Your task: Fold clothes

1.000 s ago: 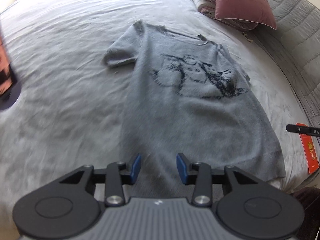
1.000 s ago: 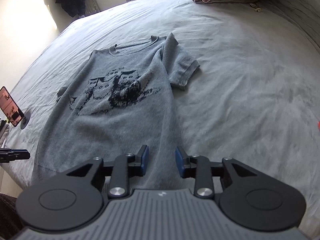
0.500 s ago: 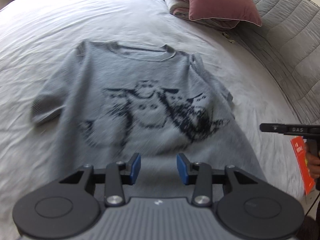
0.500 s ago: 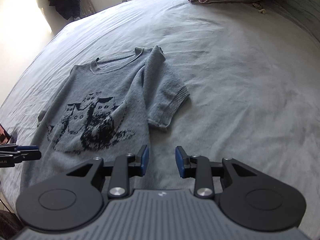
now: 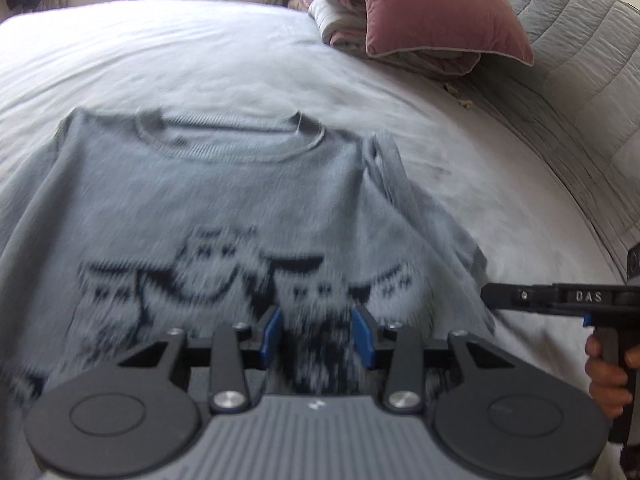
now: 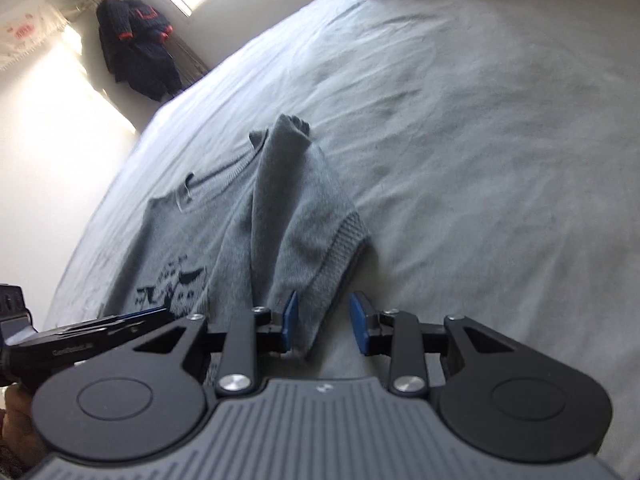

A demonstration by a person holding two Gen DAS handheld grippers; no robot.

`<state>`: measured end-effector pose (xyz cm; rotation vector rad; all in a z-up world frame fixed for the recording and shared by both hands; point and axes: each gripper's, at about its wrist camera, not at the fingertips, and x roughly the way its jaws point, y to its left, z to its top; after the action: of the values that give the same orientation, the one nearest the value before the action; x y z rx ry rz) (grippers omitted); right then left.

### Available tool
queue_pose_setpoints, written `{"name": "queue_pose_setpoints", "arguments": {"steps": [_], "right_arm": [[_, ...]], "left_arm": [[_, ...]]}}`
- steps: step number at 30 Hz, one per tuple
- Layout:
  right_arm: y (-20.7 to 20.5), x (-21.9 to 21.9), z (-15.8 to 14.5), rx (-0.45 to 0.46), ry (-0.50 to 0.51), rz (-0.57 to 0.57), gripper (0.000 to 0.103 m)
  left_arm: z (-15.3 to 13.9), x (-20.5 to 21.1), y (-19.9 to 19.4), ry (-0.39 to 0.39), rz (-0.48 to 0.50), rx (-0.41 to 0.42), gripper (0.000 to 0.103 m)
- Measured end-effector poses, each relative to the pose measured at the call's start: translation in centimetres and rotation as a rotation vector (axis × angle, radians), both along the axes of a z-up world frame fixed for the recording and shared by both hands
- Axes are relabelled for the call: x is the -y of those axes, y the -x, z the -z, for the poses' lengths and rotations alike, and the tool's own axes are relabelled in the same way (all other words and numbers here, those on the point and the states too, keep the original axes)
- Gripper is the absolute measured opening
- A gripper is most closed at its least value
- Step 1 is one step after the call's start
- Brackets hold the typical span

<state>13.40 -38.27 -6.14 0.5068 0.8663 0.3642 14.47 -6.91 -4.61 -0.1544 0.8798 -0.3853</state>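
Bedroom, pale grey bed sheet as work surface; one item of clothing laid out flat on it.

Item 1, right gripper: jaws are parted, nothing pinched. Directly ahead of the blue pads, the ribbed cuff of the jumper's sleeve is found, its lower corner lying between the jaws but apparently untouched by either pad. The sleeve is seen running away from the gripper toward the shoulder, where the cloth is bunched into a raised ridge.

Item 2, left gripper: jaws are parted, nothing gripped. Just beyond the fingertips the dark knitted motif on the chest of the grey jumper is seen; further off, the round neckline. The picture is blurred, so contact with the cloth cannot be told.

Item 3, orientation: the jumper's long axis is set pointing away from both grippers, hem nearest, collar farthest. The right-hand sleeve is judged nearer to the right gripper, which is also seen at the right edge of the left view, held in a hand.

Item 4, far ground: a mauve pillow on rolled bedding, well apart from the jumper. A dark garment is hung by the window.

Judged next step: a sleeve fold inward, led from the right.
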Motion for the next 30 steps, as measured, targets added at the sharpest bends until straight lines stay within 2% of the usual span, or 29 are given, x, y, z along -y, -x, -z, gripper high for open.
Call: {"name": "queue_pose_setpoints", "arguments": {"steps": [7, 11, 12, 16, 19, 23, 26, 30], "right_arm": [[-2.4, 0.8, 1.3, 0.073, -0.124, 0.059, 0.033], [-3.1, 1.7, 1.6, 0.113, -0.185, 0.103, 0.015], [-3.1, 2.0, 1.5, 0.13, -0.189, 0.12, 0.014], [-2.3, 3.1, 0.8, 0.218, -0.158, 0.193, 0.011], [-1.3, 3.7, -0.1, 0.284, -0.082, 0.257, 0.011], [-0.9, 4.2, -1.1, 0.351, 0.03, 0.33, 0.011], [-1.7, 4.9, -0.2, 0.311, 0.021, 0.322, 0.011], [-2.0, 5.7, 1.0, 0.248, -0.024, 0.308, 0.018]], "left_arm": [[0.2, 2.1, -4.9, -0.025, -0.011, 0.09, 0.039], [0.3, 3.0, -8.1, -0.064, -0.035, 0.141, 0.039], [0.3, 3.3, -9.0, -0.077, -0.04, 0.152, 0.039], [0.4, 3.9, -11.8, -0.094, -0.067, 0.179, 0.04], [0.6, 4.5, -13.5, -0.081, -0.088, 0.185, 0.04], [0.7, 5.8, -15.3, -0.107, -0.087, 0.205, 0.039], [1.2, 6.5, -16.7, -0.111, -0.092, 0.192, 0.039], [1.8, 6.9, -17.5, -0.1, -0.12, 0.193, 0.026]]}}
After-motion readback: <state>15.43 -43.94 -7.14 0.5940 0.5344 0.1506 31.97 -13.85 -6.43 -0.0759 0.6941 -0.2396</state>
